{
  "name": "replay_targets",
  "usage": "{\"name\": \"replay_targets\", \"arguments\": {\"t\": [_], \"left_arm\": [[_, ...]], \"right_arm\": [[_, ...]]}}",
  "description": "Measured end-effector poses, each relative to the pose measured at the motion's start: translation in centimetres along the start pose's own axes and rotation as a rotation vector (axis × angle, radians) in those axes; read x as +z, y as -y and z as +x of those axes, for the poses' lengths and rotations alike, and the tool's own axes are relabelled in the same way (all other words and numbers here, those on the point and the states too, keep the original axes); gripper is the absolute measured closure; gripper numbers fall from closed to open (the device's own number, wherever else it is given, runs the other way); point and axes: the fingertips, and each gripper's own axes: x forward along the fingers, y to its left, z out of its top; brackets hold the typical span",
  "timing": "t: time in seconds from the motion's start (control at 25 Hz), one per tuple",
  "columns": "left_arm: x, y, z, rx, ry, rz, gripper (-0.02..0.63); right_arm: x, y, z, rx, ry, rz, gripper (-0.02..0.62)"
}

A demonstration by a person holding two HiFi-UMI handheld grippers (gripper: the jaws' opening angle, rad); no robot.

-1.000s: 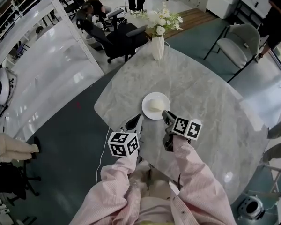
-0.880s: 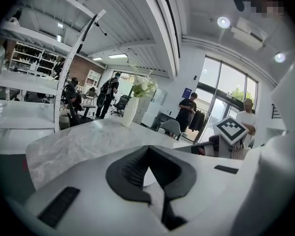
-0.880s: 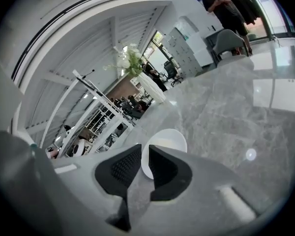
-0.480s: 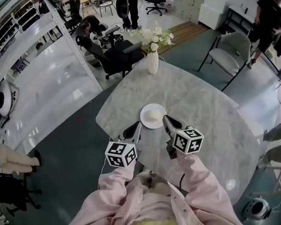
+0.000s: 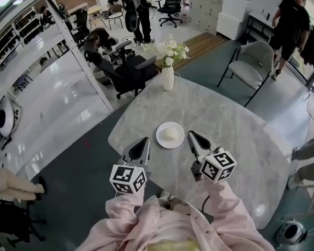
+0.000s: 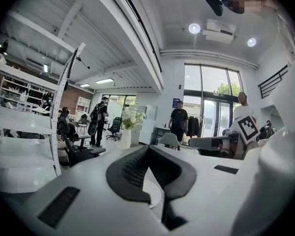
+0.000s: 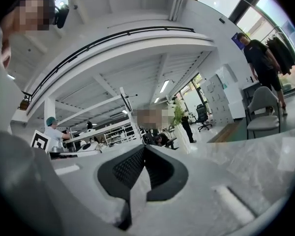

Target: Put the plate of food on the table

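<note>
The plate [image 5: 160, 138] with its pale food [image 5: 170, 134] sits on the marble tabletop [image 5: 230, 114], toward its near-left part. The left gripper [image 5: 145, 140] and the right gripper [image 5: 190, 134] hover just nearer than the plate, one on each side and apart from it. Each has its fingers pressed together on nothing.

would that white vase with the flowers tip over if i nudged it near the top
Probably yes: the vase is tall and narrow, and the flowers spread wider than its base, so it looks top-heavy. On the smooth table a low push would likelier slide it. It looks ceramic, so likely breakable.
</note>
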Motion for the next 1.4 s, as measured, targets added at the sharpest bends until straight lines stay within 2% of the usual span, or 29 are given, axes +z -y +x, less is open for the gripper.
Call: {"name": "replay_targets", "arguments": {"t": [0.32,0.56,0.72,0.92,1.4], "left_arm": [[3.4,-0.4,-1.1,0.016,0.08,0.051,0.607],[5.4,-0.4,-2.0,0.042,0.129,0.112,0.607],[6.3,-0.4,-2.8,0.056,0.158,0.122,0.607],[6.6,-0.4,-2.9,0.074,0.151,0.146,0.607],[6.1,-1.5,-4.0,0.108,0.148,0.139,0.607]], "right_arm": [[4.5,-1.1,-1.0,0.004,0.111,-0.076,0.591],[5.7,-0.9,-2.1,-0.013,0.156,-0.078,0.591],[6.0,-0.8,-2.7,-0.021,0.177,-0.07,0.591],[6.3,-0.6,-3.0,-0.019,0.175,-0.079,0.592],[5.7,-0.3,-3.4,-0.031,0.171,-0.076,0.592]]}}
